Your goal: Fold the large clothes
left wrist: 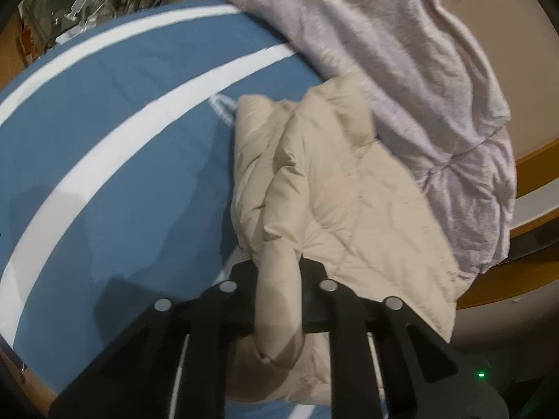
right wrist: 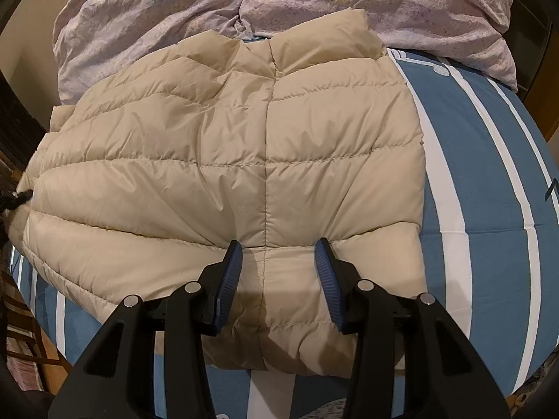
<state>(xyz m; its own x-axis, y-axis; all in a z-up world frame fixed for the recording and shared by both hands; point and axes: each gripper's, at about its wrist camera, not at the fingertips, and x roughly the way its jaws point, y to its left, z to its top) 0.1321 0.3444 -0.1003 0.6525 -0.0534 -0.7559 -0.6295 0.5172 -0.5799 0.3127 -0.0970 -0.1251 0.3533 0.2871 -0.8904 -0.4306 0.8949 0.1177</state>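
Blue striped bedsheet (right wrist: 489, 181) carries the beige jacket (right wrist: 216, 160) (a lilac quilt (right wrist: 349, 3) bunched behind). Left tool (left wrist: 277, 300) is clamped on a jacket fold. Right tool (right wrist: 277, 272) is agape, pads (right wrist: 229, 276) straddling the hem's seam.

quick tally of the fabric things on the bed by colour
beige puffer jacket: 1
pale lilac duvet: 1
blue and white striped bedsheet: 1
total: 3
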